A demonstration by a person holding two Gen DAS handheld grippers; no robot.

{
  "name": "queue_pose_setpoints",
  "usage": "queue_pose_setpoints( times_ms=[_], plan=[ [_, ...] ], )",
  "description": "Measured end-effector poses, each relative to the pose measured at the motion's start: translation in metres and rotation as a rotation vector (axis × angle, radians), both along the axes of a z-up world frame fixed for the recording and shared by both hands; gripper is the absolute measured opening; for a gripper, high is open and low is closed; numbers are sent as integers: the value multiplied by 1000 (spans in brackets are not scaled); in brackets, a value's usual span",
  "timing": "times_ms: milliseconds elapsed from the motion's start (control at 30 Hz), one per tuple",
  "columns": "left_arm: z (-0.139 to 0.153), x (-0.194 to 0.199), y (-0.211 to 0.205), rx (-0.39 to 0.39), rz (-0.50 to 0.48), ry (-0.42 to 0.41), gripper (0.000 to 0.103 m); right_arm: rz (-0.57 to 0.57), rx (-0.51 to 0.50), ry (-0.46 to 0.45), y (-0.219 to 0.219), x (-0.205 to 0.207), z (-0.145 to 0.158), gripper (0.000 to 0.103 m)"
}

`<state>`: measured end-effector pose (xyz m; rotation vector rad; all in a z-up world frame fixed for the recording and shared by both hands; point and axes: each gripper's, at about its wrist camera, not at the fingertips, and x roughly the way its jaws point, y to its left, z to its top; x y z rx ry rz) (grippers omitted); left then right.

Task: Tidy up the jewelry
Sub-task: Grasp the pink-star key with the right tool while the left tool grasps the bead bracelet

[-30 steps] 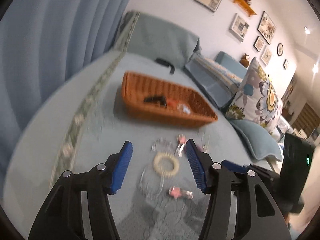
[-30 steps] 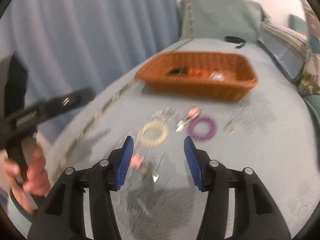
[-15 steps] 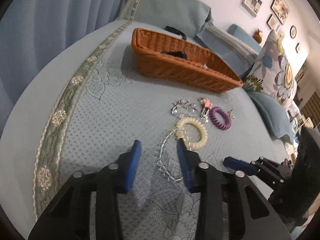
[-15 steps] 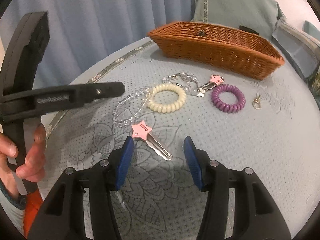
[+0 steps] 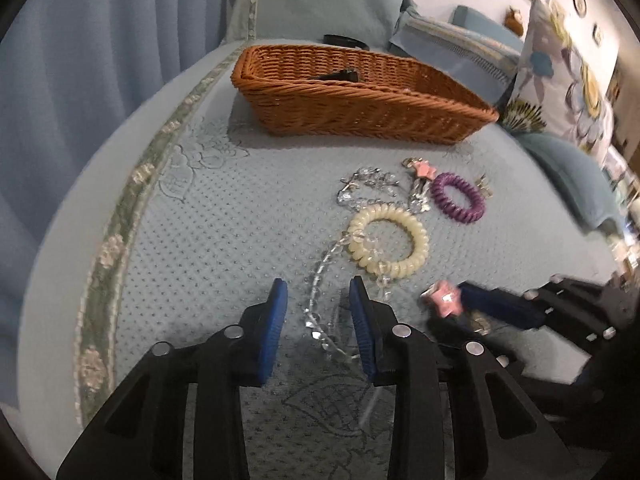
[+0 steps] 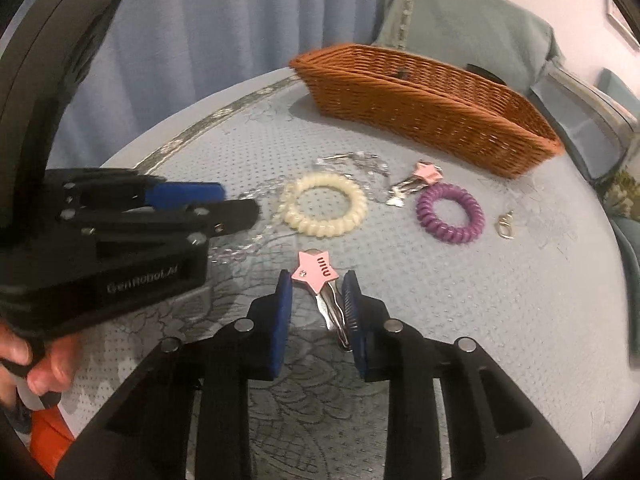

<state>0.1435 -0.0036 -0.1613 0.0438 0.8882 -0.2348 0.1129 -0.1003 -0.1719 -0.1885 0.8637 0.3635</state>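
Jewelry lies on a blue bedspread in front of a wicker basket. My left gripper is open low over the cloth. A clear bead necklace runs between its blue pads, and neither pad touches it. My right gripper has its jaws closing on a pink star hair clip. Its pads press the star's sides. A cream coil hair tie, a purple coil hair tie, a second pink star clip and a small gold clasp lie beyond.
A dark item lies in the basket. A black object sits behind it. Blue curtains hang left, beyond the bed's trimmed edge. A floral pillow stands right. A person's hand holds the left gripper.
Both grippers have dropped closer to the bedspread. The left jaws narrowed around the bead necklace. The right jaws closed from wide apart onto the pink star clip.
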Motion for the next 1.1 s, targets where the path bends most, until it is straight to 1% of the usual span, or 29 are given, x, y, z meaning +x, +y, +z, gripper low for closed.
queue_pose_setpoints(
  times_ms=[100, 200, 267, 300, 333, 500, 600, 633, 700, 767, 900, 1100],
  plan=[
    [-1, -2, -5, 48, -4, -14, 30, -50, 20, 11, -12, 2, 1, 13],
    [-1, -3, -3, 53, -6, -19, 30, -101, 37, 18, -27, 6, 2, 13],
    [-1, -3, -6, 66, -6, -28, 24, -120, 71, 27, -36, 9, 4, 13],
    [-1, -4, -7, 80, -4, -35, 12, -127, 87, 29, -40, 9, 5, 13],
    [-1, -4, -8, 89, 0, -41, 6, -133, 102, 28, -44, 10, 6, 13],
    [6, -7, -6, 61, 41, -89, 6, -158, 149, 10, -58, 8, 13, 13],
    [12, -7, -2, 9, 49, -102, 6, -169, 170, -18, -66, 5, 20, 13],
    [16, -8, 2, -33, 49, -111, 6, -174, 186, -28, -70, 4, 23, 13],
    [23, -10, 6, -91, 44, -129, 6, -179, 208, -36, -76, 2, 28, 13],
    [32, -13, 12, -173, 28, -151, 6, -183, 219, -44, -80, 2, 32, 13],
    [41, -15, 19, -274, 11, -169, 6, -179, 242, -38, -86, 2, 34, 13],
    [50, -19, 22, -353, -14, -187, 6, -177, 250, -41, -85, 2, 35, 13]
  ],
)
